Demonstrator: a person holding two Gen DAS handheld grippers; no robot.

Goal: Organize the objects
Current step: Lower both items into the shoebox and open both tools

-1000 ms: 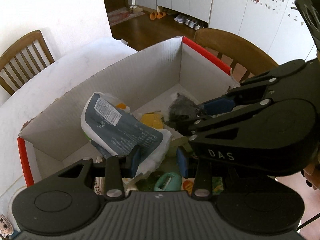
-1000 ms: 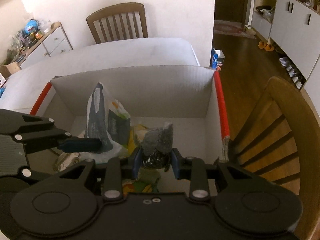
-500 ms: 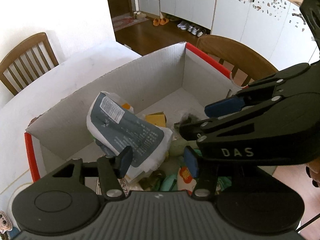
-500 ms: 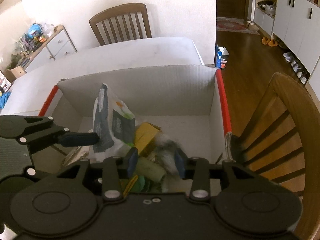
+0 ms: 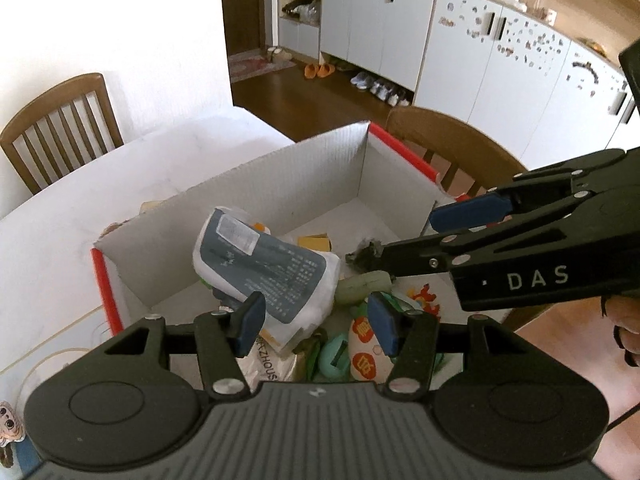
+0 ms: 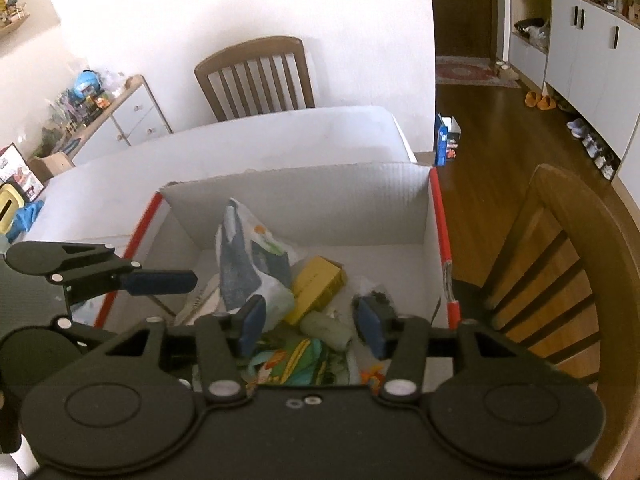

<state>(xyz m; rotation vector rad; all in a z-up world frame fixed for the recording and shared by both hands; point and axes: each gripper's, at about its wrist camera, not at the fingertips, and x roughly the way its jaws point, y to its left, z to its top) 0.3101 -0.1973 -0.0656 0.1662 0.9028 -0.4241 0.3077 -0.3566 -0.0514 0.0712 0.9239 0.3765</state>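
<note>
The cardboard box [image 6: 296,200] with red-taped rims sits on the white worktop [image 6: 240,136] and serves as the collecting bin, which is why everything loose ends up in its lower half. A grey-and-white packet [image 5: 260,268] leans upright near the middle of the left wrist view; it stands that way because it is propped on the clutter under it. A yellow carton [image 6: 318,284] lies tilted just beside it, and a dark crumpled wad [image 6: 374,298] sits by the right wall of the box, near a pale green roll [image 6: 326,330].

The right gripper [image 6: 310,326] hangs above the box with its blue fingers [image 6: 370,330] spread apart; they have just been opening, and nothing is pinched between them, the wad lying below and behind the right one. That reads as a release into the box. The left gripper [image 5: 316,322] also stands parted over the packet's lower edge, its fingers [image 5: 250,320] not pressing on it, so the packet rests by its own weight.

Bright toys and printed packaging [image 5: 362,350] crowd the box's near end, at the bottom of both views. Two wooden chairs [image 6: 256,76] flank the worktop. My guess is both hands are free to fetch more.
</note>
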